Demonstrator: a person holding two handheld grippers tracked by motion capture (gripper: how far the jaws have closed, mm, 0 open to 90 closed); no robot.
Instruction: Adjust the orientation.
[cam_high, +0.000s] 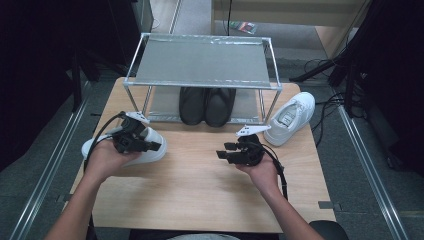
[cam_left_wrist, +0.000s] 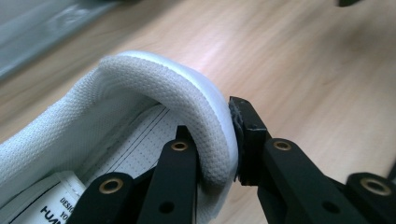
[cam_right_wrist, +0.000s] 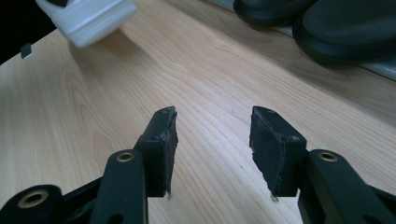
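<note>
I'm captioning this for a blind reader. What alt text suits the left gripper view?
Two black fingers pinch the padded collar of a white sneaker, one inside the shoe and one outside, above a light wooden table. A printed label lies on the insole.

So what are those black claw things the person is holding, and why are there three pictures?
They are hand-held grabbing tools, one in each hand, and each carries its own small camera. The big picture comes from a camera above the wooden table. The other two look along each tool's black fingers.

The left gripper is pinching the padded heel rim of a white sneaker, one finger inside the shoe and one outside. The right gripper is open above bare wood and holds nothing.

On the table there is also a second white sneaker on the right and a metal shoe rack at the back, with a pair of black shoes on its lower shelf.
</note>
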